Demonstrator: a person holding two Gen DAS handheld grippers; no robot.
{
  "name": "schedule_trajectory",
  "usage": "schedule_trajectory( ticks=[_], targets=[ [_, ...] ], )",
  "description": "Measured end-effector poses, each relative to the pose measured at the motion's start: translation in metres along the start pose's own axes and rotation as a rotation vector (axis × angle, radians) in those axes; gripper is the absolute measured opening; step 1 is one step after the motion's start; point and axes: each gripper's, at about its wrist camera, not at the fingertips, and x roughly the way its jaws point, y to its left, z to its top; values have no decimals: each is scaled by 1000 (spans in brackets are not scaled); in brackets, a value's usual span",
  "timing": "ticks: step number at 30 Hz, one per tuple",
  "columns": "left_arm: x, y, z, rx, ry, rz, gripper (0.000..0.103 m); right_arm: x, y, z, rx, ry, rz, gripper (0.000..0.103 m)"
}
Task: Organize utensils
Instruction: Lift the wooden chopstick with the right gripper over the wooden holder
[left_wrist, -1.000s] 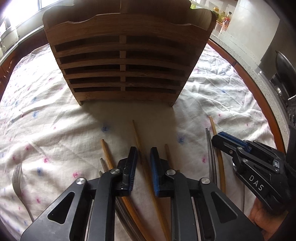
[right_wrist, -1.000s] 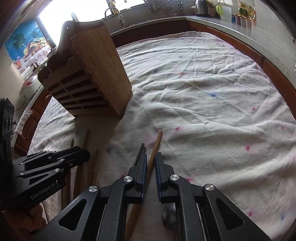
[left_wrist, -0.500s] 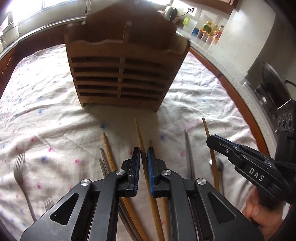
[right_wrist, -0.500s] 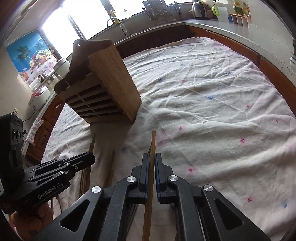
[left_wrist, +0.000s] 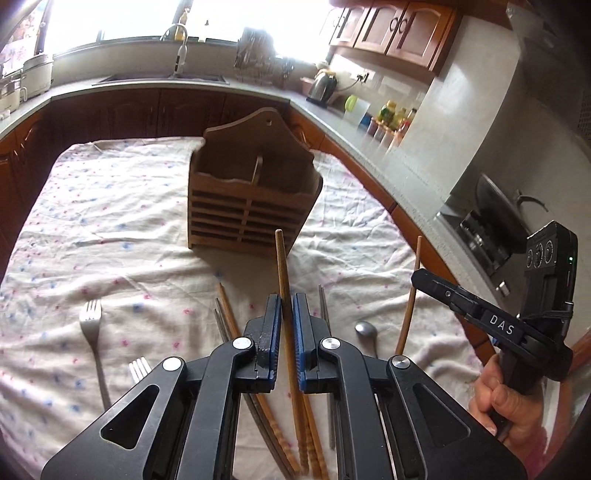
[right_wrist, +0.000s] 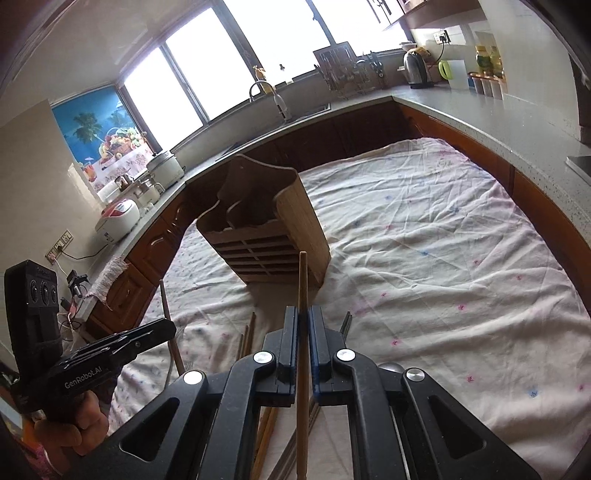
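A wooden slatted utensil holder (left_wrist: 251, 199) stands upright on the cloth-covered table; it also shows in the right wrist view (right_wrist: 266, 236). My left gripper (left_wrist: 285, 306) is shut on a wooden chopstick (left_wrist: 281, 266), raised above the cloth with its tip pointing toward the holder. My right gripper (right_wrist: 303, 317) is shut on another wooden chopstick (right_wrist: 303, 280), also lifted. In the left wrist view the right gripper (left_wrist: 417, 275) and its chopstick (left_wrist: 412, 295) are at the right. More chopsticks (left_wrist: 225, 310), two forks (left_wrist: 90, 321) and a spoon (left_wrist: 366, 328) lie on the cloth.
The white floral cloth (right_wrist: 424, 240) covers the table. A grey counter (left_wrist: 369, 136) runs around it with a sink, kettle (right_wrist: 415, 68), jars and rice cookers (right_wrist: 118, 218). A stove with a pan (left_wrist: 495, 210) is on the right.
Both grippers closed on a chopstick each and lifted it off the cloth, rising and pulling back from the holder.
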Motion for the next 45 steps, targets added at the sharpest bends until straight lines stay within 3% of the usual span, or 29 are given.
schedule_trajectory(
  ticks=[11, 30, 39, 45],
  targets=[
    [-56, 8, 3, -17, -130, 10, 5, -44, 21, 12, -39, -114, 20, 5],
    [-71, 11, 16, -20, -200, 15, 5, -54, 24, 27, -31, -202, 39, 5],
    [-81, 17, 43, -26, -276, 19, 5, -50, 25, 46, -25, -265, 41, 5],
    [-91, 24, 77, -27, -352, 28, 5, -45, 29, 77, -13, -336, 60, 5]
  ],
)
